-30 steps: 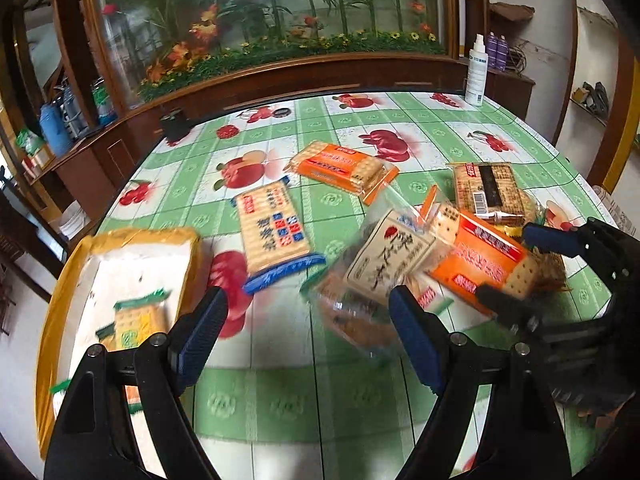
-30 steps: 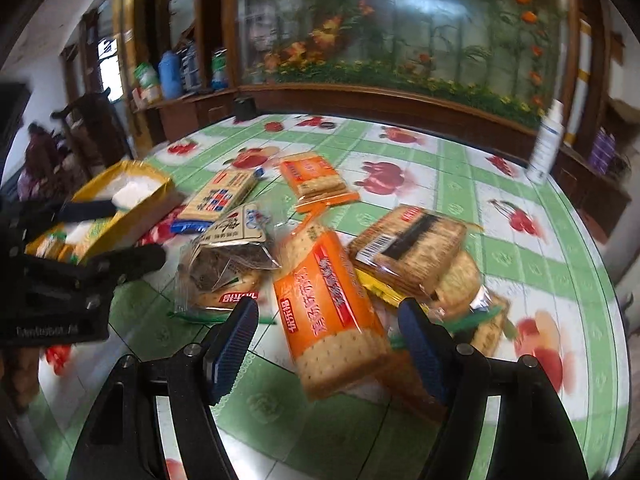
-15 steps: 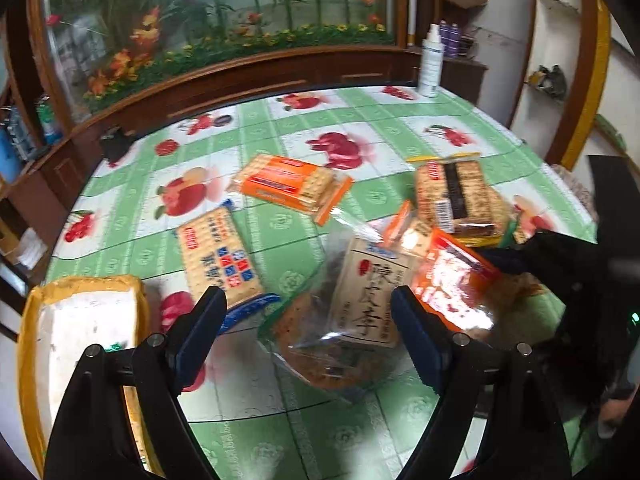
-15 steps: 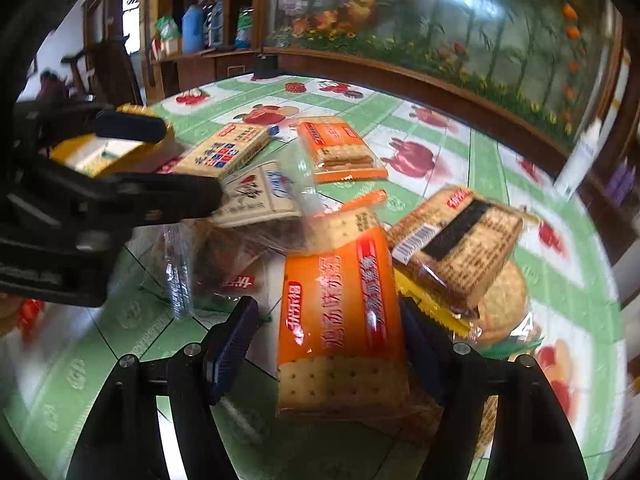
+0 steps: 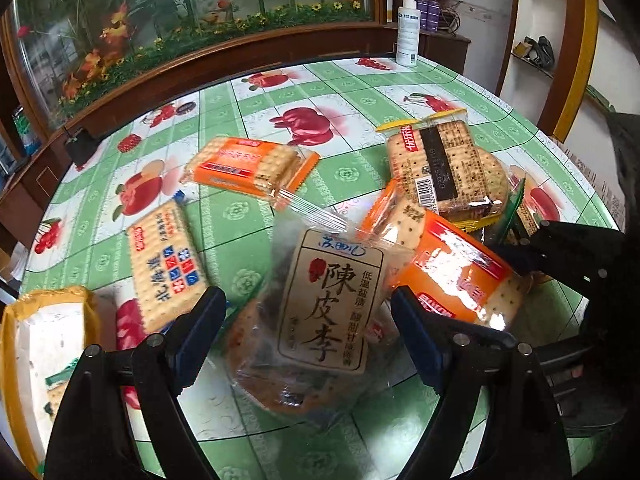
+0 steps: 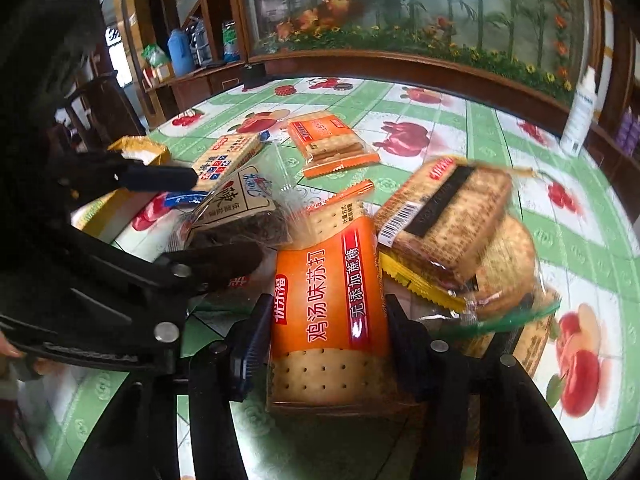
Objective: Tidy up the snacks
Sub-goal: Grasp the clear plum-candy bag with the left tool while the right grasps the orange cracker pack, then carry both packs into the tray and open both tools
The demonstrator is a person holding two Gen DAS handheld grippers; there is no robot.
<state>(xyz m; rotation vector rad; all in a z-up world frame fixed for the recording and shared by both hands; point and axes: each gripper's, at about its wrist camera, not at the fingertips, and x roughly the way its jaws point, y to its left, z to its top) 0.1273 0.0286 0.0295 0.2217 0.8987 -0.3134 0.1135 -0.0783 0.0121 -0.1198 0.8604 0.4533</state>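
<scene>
My left gripper (image 5: 308, 332) is open around a clear bag of dried plums (image 5: 320, 320) with a beige label; the bag lies between the fingers without being pinched. My right gripper (image 6: 326, 344) is shut on an orange cracker pack (image 6: 332, 320), also in the left wrist view (image 5: 452, 276). A blue-labelled cracker pack (image 5: 164, 268) and a second orange pack (image 5: 248, 168) lie further back. A yellow tray (image 5: 24, 360) sits at the left with a snack inside.
A brown cracker pack (image 6: 444, 216) lies on round biscuit packs at the right. A white spray bottle (image 5: 407, 36) stands at the table's far edge. The green fruit-print tablecloth (image 5: 360, 96) covers the round table. A wooden ledge runs behind.
My left gripper moved forward around the plum bag. My right gripper closed on the orange cracker pack, which now fills the gap between its fingers.
</scene>
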